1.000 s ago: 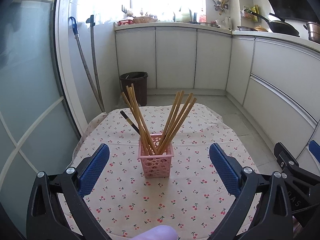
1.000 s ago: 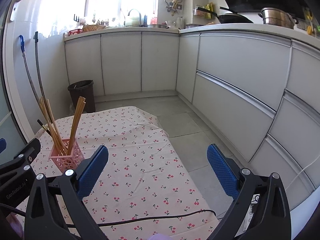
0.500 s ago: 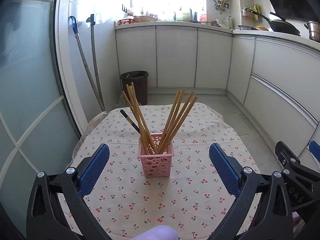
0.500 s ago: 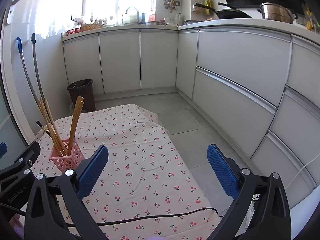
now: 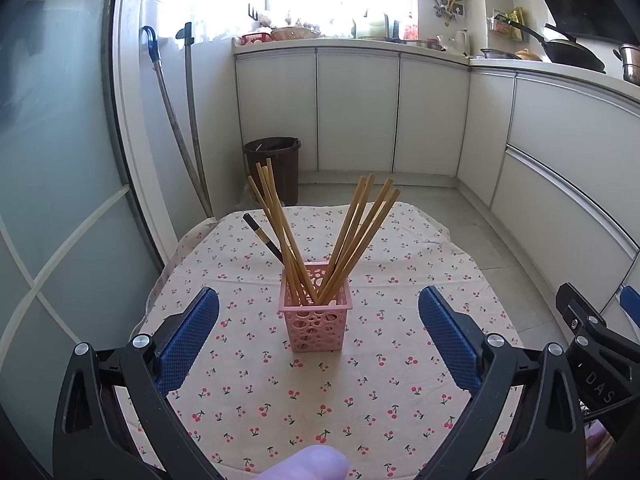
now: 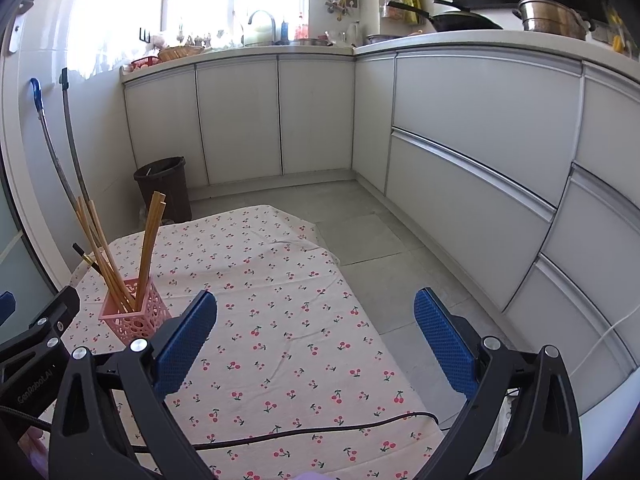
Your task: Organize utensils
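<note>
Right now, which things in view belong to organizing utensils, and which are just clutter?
Job:
- pink basket
- wooden chopsticks standing in it
- dark chopstick leaning in it
- left gripper, open
- right gripper, open

Lying about:
- black cable on the tablecloth
- brown bin
- wok
- steel pot

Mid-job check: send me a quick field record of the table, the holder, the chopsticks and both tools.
surface: table under a cherry-print cloth
holder: pink basket, upright on the cloth
contents: wooden chopsticks fanned in two bunches; one dark chopstick leaning back-left
left tool: open, empty, facing the basket
right tool: open, empty, basket off to its left
loose item: black cable across the near edge
</note>
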`<control>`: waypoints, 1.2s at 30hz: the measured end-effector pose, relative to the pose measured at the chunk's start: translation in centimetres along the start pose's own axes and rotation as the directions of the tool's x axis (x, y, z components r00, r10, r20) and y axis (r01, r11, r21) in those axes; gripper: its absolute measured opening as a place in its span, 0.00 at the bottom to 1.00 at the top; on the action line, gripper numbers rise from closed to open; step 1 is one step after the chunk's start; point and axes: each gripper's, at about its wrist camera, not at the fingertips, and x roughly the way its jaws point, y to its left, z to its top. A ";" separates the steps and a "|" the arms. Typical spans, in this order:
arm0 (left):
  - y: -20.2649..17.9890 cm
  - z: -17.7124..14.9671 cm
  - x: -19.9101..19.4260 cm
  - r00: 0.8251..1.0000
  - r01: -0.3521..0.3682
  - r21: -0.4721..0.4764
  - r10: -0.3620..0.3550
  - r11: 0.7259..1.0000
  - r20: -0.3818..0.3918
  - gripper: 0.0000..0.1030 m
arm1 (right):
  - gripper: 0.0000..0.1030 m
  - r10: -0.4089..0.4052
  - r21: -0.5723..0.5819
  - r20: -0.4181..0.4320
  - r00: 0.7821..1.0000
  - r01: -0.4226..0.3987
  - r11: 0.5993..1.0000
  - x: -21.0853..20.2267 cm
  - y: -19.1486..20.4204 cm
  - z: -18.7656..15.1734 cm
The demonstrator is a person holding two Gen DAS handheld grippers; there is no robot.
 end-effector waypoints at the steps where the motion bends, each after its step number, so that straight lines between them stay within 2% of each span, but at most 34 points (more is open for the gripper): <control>1: 0.0 0.0 0.0 1.000 0.000 0.000 0.000 1.000 0.000 0.93 | 0.93 0.000 0.001 0.000 1.000 0.000 1.000 0.0 0.0 0.0; 36: 0.0 -0.2 0.3 1.000 -0.002 0.008 0.002 1.000 -0.015 0.93 | 0.93 0.015 0.007 -0.028 0.999 -0.014 1.000 0.4 0.1 0.0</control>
